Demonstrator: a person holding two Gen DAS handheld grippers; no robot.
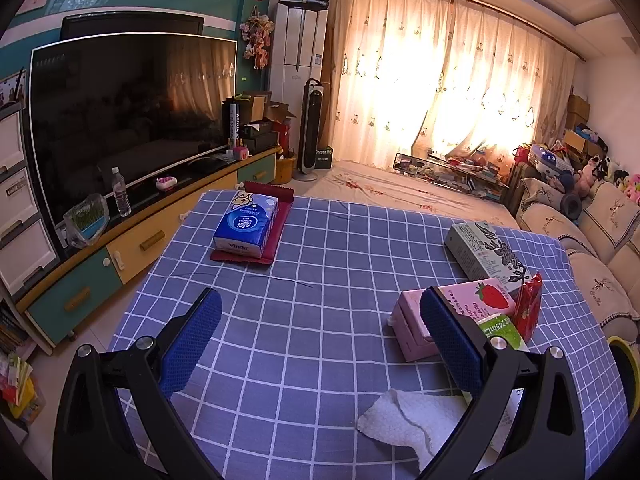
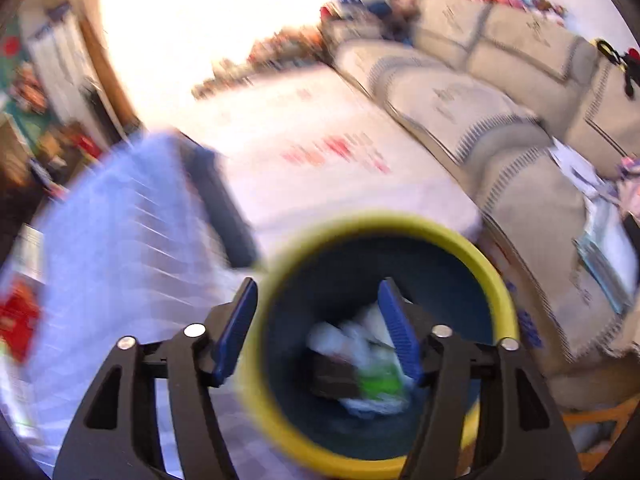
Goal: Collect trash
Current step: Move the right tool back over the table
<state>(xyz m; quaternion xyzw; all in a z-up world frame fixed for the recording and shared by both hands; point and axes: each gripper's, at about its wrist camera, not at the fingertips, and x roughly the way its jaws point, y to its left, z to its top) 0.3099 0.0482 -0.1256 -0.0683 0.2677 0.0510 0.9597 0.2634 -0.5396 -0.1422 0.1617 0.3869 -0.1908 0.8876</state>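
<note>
While the right gripper [image 2: 318,328] is held over the yellow-rimmed bin [image 2: 472,248] at the lower centre of its blurred view, its blue pads are seen well apart with nothing pinched between them; crumpled white and green scraps [image 2: 360,364] lie in the dark bottom below. Whether any piece is in mid-fall cannot be told through the blur.

Across the checked tablecloth [image 1: 320,280], the left gripper [image 1: 320,344] is held wide open and empty above the cloth. Nearest to it, at the lower right of its frame, a white crumpled tissue [image 1: 408,416] is spread on the cloth, just below and inside the right finger [image 1: 452,340]. Beyond that finger a pink strawberry carton [image 1: 412,320] is lying flat, its long axis running up and to the right, with a green-labelled carton [image 1: 502,330] and a red wrapper [image 1: 528,304] touching or close beside it, and a pale tea box [image 1: 484,256] farther back. At the upper left of the cloth a blue tissue pack [image 1: 248,220] rests on a dark red wrapper [image 1: 280,224].

The tissue is judged the closest remaining item, lying right of and short of the left gripper's centre line, so a pull back and rightward shift would be needed. The bin's rim is glimpsed at the right edge, beyond the table.
</note>
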